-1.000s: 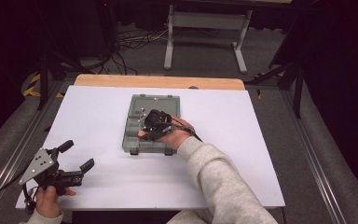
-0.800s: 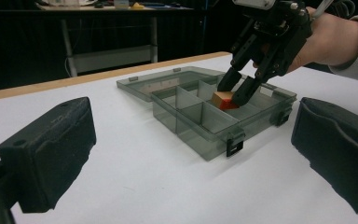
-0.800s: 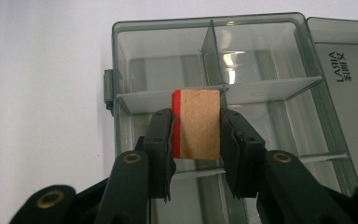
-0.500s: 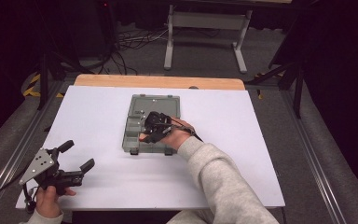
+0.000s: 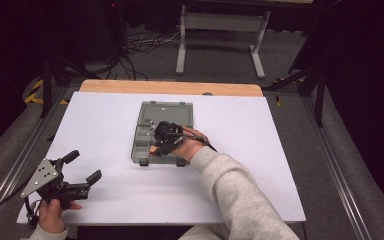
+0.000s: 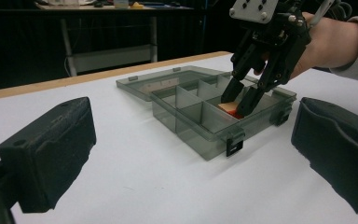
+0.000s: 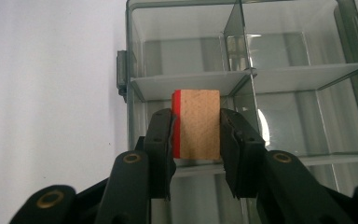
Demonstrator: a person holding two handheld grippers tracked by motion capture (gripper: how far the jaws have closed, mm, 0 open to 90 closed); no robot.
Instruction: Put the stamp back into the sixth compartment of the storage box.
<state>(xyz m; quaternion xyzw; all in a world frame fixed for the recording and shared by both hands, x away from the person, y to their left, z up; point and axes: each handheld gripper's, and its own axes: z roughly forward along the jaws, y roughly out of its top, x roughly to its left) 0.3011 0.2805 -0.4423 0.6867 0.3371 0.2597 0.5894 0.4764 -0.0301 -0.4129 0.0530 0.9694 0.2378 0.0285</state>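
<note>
My right gripper (image 7: 196, 133) clamps a red-edged wooden block (image 7: 196, 125), long axis pointing away along the jaws, over the grey compartment box (image 7: 303, 70); my left gripper (image 5: 75, 170) rests open.

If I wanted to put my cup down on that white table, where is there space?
The white table is bare right of the grey compartment box, out to its right edge, and also between the box and the left gripper. It is crowded at the box itself, where the right gripper holds a wooden block.
</note>
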